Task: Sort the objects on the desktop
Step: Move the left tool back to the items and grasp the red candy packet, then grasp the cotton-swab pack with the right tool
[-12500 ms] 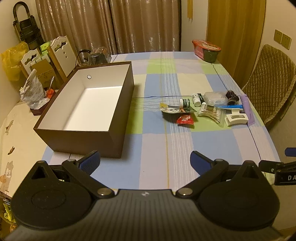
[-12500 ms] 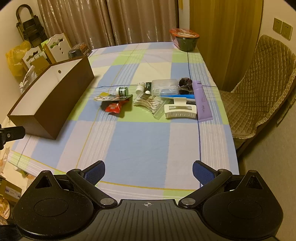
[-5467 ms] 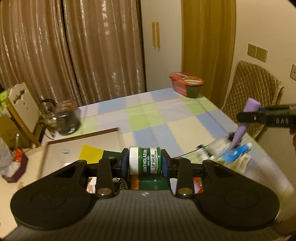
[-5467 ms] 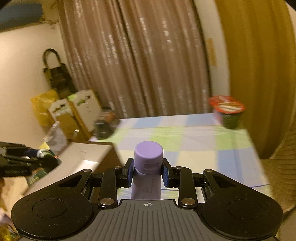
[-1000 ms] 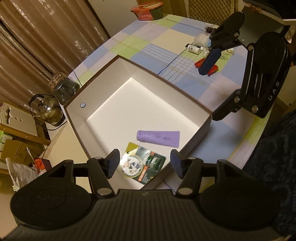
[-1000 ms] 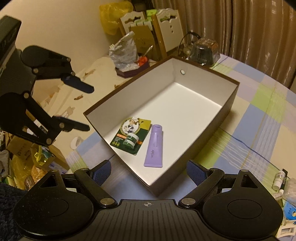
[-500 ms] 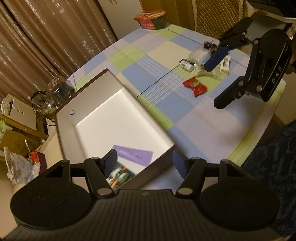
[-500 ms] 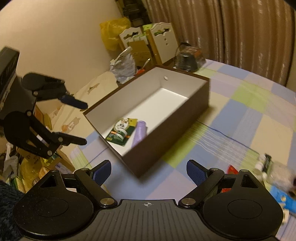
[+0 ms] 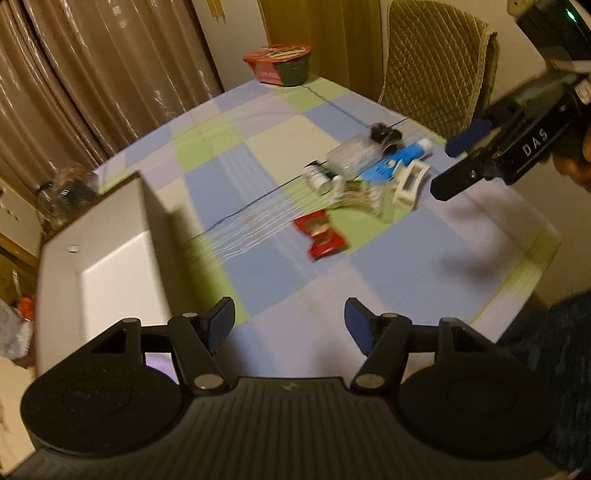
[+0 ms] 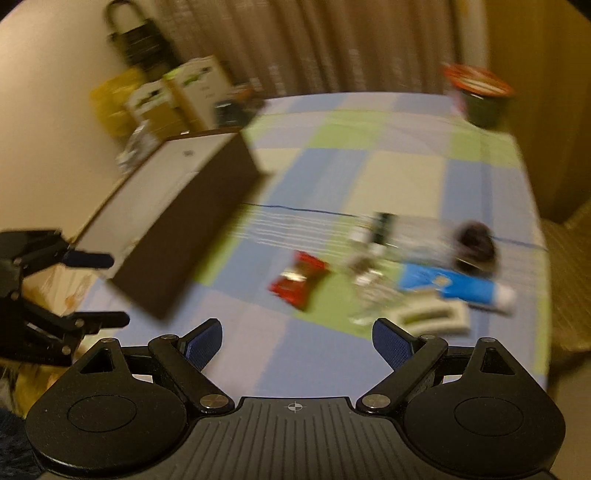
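Jaws gape empty on left hand-held gripper (image 9: pixel 289 319) and right hand-held gripper (image 10: pixel 296 340) (red packet (image 10: pixel 298 279) ahead).

- I see brown pleated curtains (image 9: pixel 110 74) hanging across the far side of the room, catching a dull sheen.
- A mustard-yellow drape (image 9: pixel 325 37) hangs to their right, with a strip of pale wall (image 9: pixel 236 33) between them.
- The table (image 9: pixel 406 273) wears a checked cloth of blue, green and cream squares.
- A chair with a quilted tan cover (image 9: pixel 436 66) stands at the table's right side, close to its edge.
- From my right-hand camera, a cream wall (image 10: pixel 48 110) runs along the left, with a yellow bag (image 10: pixel 110 99) and white-and-green boxes (image 10: pixel 184 92) stacked against it; all blurred.
- The light is warm, dim and yellowish.
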Tool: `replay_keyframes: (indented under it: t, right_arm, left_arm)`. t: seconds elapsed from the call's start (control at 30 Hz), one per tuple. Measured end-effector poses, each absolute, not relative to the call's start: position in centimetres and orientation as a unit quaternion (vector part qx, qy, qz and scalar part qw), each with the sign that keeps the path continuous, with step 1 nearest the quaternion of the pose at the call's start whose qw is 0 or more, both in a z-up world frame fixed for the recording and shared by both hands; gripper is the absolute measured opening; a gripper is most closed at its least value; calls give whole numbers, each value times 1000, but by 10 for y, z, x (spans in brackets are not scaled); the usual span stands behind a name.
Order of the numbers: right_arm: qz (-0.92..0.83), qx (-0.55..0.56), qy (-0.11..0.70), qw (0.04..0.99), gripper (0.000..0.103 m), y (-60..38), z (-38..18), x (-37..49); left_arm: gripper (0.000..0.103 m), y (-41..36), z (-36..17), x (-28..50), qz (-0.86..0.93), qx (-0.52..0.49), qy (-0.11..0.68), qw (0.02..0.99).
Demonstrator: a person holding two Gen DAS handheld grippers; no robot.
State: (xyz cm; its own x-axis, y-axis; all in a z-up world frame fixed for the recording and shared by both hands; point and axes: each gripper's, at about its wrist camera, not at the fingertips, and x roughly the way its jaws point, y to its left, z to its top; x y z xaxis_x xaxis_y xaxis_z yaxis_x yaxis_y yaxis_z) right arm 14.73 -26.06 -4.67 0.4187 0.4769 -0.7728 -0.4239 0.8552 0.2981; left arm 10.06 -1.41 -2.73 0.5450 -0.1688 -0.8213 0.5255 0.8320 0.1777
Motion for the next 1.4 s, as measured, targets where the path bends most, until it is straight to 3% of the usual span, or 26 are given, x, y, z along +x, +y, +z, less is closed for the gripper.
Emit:
replay_keyframes:
  t: [0.33, 0.8, 0.87, 0.9, 0.93, 1.37, 1.4]
  right_arm:
    - [195, 4, 479, 856, 91, -327, -75, 165]
    - [218, -12, 482, 849, 91, -331, -95, 207]
    - [230, -18, 479, 847, 91, -326, -97, 212]
    - [237, -22, 477, 846, 91, -323, -98, 214]
    - [247, -28, 476, 844, 91, -317, -99, 216]
    - [338, -126, 457, 813, 91, -226, -133, 250]
    - [338, -130, 460, 811, 87, -221, -137, 253]
  left_arm:
    - [60, -81, -90, 168, -164, 186, 448, 859]
    - [56, -94, -148, 243, -122, 127, 498, 849]
    - [48, -92, -155, 248, -122, 125, 504, 846]
    - [34, -91, -158, 250, -121, 124, 509, 843]
    - [27, -89, -161, 251, -119, 122, 515, 840]
    - [23, -54, -104, 225, -115, 123, 481, 861]
    - [23, -51, -98, 222, -115, 123, 476, 863]
